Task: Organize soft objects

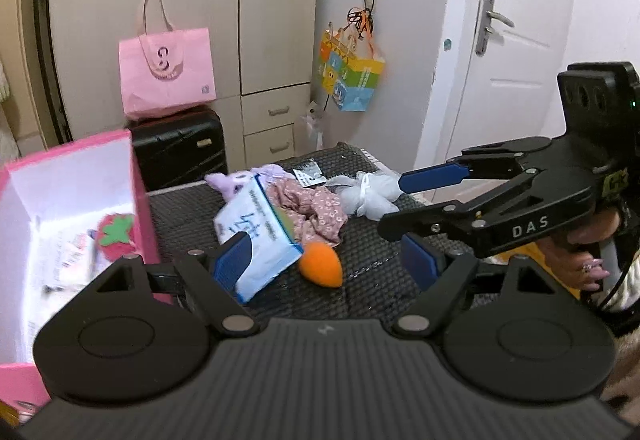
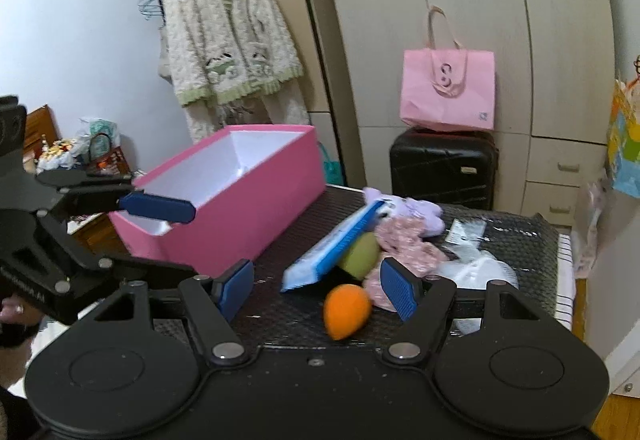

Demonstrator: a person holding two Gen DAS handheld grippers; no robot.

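Left wrist view: my left hand-held gripper [image 1: 326,260] hovers low over the desk [image 1: 372,252] with its blue pads set wide apart, holding nothing. A blue-and-white soft pack [image 1: 256,236] lies tilted just ahead of the left pad, and an orange egg-shaped sponge [image 1: 321,264] rests on the dark mat between the pads. Behind these lie a pink floral cloth [image 1: 316,210], a purple plush [image 1: 236,182] and a white mesh puff [image 1: 370,194], bunched together. A pink box [image 1: 138,200] stands open at the left edge of the desk; a red strawberry plush [image 1: 116,236] lies inside it.

Right wrist view: my right hand-held gripper [image 2: 316,290] is also spread apart and empty, with the orange egg-shaped sponge [image 2: 346,310] just ahead between its pads. The soft pack [image 2: 332,246] leans on a green sponge [image 2: 360,254].
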